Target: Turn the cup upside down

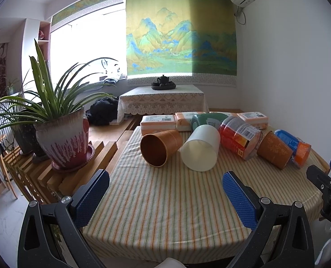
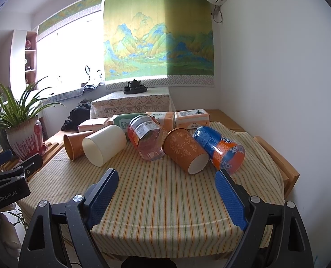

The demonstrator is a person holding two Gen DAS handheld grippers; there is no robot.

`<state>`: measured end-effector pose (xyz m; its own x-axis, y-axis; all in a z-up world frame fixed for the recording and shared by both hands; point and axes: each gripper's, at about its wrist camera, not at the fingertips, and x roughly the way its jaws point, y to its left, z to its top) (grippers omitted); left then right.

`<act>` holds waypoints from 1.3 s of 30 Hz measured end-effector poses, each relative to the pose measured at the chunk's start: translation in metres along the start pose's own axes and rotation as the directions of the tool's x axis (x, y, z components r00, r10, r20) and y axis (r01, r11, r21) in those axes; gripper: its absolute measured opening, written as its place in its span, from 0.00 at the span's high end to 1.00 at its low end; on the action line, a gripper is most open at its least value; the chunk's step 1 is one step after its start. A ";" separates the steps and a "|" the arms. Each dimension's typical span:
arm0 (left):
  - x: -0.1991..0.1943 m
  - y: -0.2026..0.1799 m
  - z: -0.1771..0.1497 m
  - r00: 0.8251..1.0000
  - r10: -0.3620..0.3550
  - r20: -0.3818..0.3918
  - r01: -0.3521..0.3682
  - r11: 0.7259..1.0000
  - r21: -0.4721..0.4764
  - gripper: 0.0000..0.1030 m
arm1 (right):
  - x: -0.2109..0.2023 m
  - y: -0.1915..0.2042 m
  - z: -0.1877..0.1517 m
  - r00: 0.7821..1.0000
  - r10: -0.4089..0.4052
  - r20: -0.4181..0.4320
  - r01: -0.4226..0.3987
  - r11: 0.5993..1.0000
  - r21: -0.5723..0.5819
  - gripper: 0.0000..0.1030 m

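1. Striped cloth over a table (image 1: pixel 165 201), viewed from the near edge; no grasp made yet.
2. Left gripper (image 1: pixel 165 198) low at the near edge, jaws wide apart and holding nothing. Right gripper (image 2: pixel 166 197) likewise, jaws wide and holding nothing.
3. Row of containers lying on their sides mid-table: plain brown cup (image 1: pixel 160 148) far left, white cup (image 1: pixel 200 150) touching its right side, clear jar with red label (image 1: pixel 239 137), patterned brown cup (image 2: pixel 184 153), blue and orange tub (image 2: pixel 219 149) far right.
4. Wrapped tissue packs (image 1: pixel 157 121) along the far edge behind the row; potted plant (image 1: pixel 60 131) on a slatted stand to the left, off the table.
5. Which cup is meant: cannot tell. White cup nearest the left gripper, open mouth facing near; patterned brown cup nearest the right gripper, mouth facing near and right.
6. Likely best approach: pinch across the side wall with light pressure, since thin walls probably crush; lift clear of neighbours, rotate mouth downward, set the rim flat on bare cloth nearer the edge.
7. Risk: cups may roll when nudged.
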<state>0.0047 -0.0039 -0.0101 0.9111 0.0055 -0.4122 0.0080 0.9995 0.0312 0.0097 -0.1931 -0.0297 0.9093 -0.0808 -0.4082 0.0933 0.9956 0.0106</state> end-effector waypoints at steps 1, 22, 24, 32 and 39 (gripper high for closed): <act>0.000 0.000 0.000 1.000 -0.001 0.000 0.001 1.000 0.000 0.01 | 0.000 0.000 0.000 1.000 0.001 0.000 -0.001 1.000 0.000 0.17; 0.023 0.003 0.012 0.999 -0.022 -0.049 0.024 0.999 0.045 0.01 | 0.014 -0.002 -0.003 1.000 0.001 -0.027 -0.001 1.000 0.015 0.17; 0.029 0.004 0.018 0.997 -0.039 -0.062 0.043 0.997 0.060 0.01 | 0.015 -0.003 -0.003 1.000 0.002 -0.031 -0.001 1.000 0.019 0.17; 0.074 -0.003 0.049 0.977 -0.103 -0.185 0.129 0.983 0.133 0.01 | 0.017 -0.008 -0.004 0.999 -0.002 -0.036 0.003 1.000 0.028 0.17; 0.134 -0.022 0.081 0.932 -0.144 -0.332 0.215 0.958 0.188 0.01 | 0.020 -0.016 -0.004 0.999 -0.005 -0.040 0.007 0.999 0.043 0.17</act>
<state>0.1603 -0.0280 0.0079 0.7116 -0.1287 -0.6907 0.2813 0.9530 0.1122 0.0247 -0.2105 -0.0415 0.8921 -0.0838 -0.4440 0.1166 0.9921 0.0471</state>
